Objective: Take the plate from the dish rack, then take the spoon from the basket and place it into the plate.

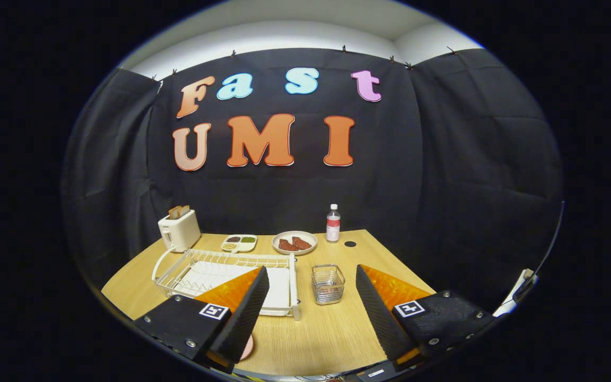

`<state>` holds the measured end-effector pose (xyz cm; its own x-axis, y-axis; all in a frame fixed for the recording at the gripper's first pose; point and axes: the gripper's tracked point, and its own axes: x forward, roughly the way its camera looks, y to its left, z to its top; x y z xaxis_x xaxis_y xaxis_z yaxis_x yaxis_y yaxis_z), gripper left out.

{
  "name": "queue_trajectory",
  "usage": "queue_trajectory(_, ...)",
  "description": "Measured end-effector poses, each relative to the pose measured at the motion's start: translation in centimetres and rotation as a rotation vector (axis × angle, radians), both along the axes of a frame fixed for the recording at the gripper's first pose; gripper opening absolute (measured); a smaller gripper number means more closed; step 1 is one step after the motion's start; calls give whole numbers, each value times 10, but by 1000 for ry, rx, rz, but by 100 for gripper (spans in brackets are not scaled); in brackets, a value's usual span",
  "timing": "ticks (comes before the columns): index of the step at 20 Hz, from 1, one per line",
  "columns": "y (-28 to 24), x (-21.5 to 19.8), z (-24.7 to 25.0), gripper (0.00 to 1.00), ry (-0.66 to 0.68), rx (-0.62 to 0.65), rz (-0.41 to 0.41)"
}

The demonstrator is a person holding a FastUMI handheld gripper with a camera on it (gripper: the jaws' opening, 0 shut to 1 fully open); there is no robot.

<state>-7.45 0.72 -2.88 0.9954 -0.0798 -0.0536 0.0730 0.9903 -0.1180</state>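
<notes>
Lying left of frame centre, dish rack (226,276) with white plate inside, partly behind left finger; long axis across frame. Wire basket (328,284) just ahead between fingers. Gripper (311,302) spread wide, holding nothing.

Booth interior: black cloth wall (443,159) pinned along its top edge, hanging in folds behind and beside a light wood-grain table (311,329); white ceiling (295,32) above, brightly and evenly lit.
</notes>
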Motion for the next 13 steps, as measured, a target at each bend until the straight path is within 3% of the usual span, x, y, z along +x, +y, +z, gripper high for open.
queue_trajectory(13,-14,1,1,97,-38,26,-122)
